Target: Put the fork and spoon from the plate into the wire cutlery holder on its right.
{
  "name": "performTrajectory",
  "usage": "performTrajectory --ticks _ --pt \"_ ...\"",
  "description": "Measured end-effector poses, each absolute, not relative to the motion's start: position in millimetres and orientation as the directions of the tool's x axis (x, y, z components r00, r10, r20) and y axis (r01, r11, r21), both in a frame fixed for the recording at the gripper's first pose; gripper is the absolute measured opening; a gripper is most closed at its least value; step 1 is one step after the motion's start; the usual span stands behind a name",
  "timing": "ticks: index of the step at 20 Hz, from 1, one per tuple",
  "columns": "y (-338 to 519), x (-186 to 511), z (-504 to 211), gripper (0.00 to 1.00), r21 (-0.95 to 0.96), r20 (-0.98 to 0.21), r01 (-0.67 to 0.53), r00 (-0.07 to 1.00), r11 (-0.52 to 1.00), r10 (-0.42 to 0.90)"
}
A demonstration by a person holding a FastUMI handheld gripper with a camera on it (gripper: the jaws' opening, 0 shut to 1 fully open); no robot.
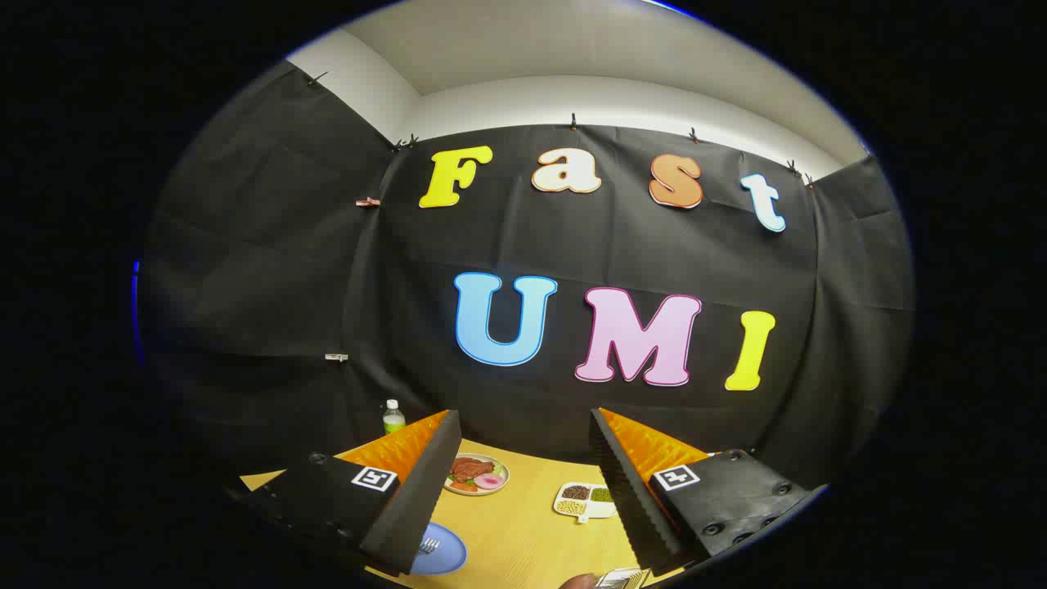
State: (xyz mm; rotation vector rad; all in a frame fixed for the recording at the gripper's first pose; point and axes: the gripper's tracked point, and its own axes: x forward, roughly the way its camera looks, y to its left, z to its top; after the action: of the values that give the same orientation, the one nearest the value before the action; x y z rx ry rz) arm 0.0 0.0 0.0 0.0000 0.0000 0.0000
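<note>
**Gripper raised above the table, fingers spread and empty**

The gripper (523, 458) was seen from its own camera, tilted upward so that most of the field took in the booth's black cloth wall (270, 270) and a pale ceiling (589, 57). Its 2 fingers (417, 499) stood well apart — released, with nothing between them and neither pad touching any object.

Below and between the fingers lay a yellow table (523, 532). A blue plate (446, 552) sat just beside the left finger, partly hidden behind it; the tines of a fork (429, 544) showed on the plate at the finger's inner edge. The spoon could not be made out. Near the base of the right finger, a small part of a light wire object (622, 578) appeared, probably the wire cutlery holder, though too little was visible to be certain. A rounded brown shape (582, 582) lay just to its left, unidentifiable.

Beyond the fingertips, farther across the table, were 2 dishes — a round plate of food (476, 474) nearer the left finger, and a white divided tray (586, 499) holding dark, green and pale contents nearer the right finger. A clear bottle (393, 417) with a white cap and green label stood beyond the left fingertip, against the cloth wall.
</note>
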Motion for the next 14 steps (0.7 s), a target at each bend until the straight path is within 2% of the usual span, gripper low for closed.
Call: performTrajectory --ticks 14 --pt "-2 2 -12 0.97 0.019 -0.038 0.03 0.999 0.999 -0.029"
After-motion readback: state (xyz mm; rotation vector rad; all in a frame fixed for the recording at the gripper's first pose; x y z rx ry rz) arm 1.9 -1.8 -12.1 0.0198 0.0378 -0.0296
